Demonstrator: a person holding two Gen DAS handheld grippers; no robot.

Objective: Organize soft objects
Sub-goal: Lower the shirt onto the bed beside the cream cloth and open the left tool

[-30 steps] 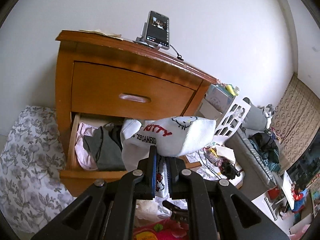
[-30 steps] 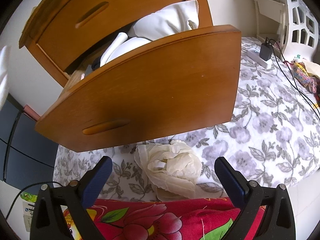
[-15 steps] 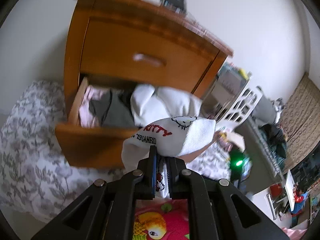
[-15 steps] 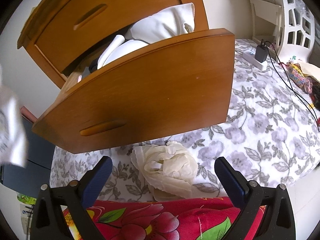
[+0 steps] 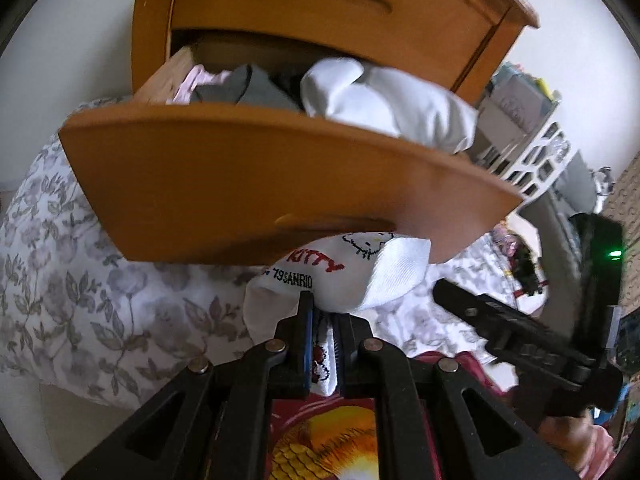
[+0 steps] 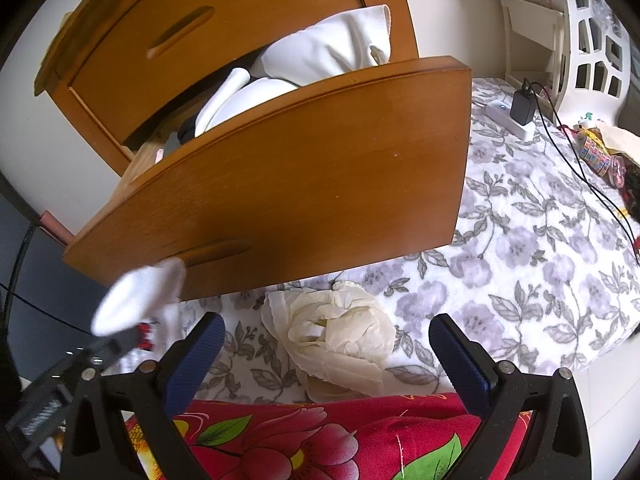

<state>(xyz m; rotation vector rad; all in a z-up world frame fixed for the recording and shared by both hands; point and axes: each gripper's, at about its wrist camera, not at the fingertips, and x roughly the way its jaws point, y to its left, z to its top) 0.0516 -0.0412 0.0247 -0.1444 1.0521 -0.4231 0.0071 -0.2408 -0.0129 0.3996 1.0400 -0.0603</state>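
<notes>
Left wrist view: the left gripper is clenched on a white sock, pinching its lower part between the two pads. The sock bears red lettering and a black cartoon face, and its rounded end bulges above the fingertips. It sits at the centre of the view, just below and in front of an open wooden drawer. The drawer front fills the view from 9 to 3 o'clock. Clothes show over its top edge: pink at 11 o'clock, grey beside it, and a white bundle at 1 o'clock. A closed drawer is at 12 o'clock. A floral sheet spreads at 8 o'clock.

Right wrist view: the right gripper is released, its blue pads wide apart and holding nothing. Between them, on the floral sheet, lies a crumpled cream cloth. A red flowered fabric lies at 6 o'clock. The sock appears blurred at 8 o'clock, in front of the drawer's lower left corner. A black charger on a white power strip sits at 2 o'clock.
</notes>
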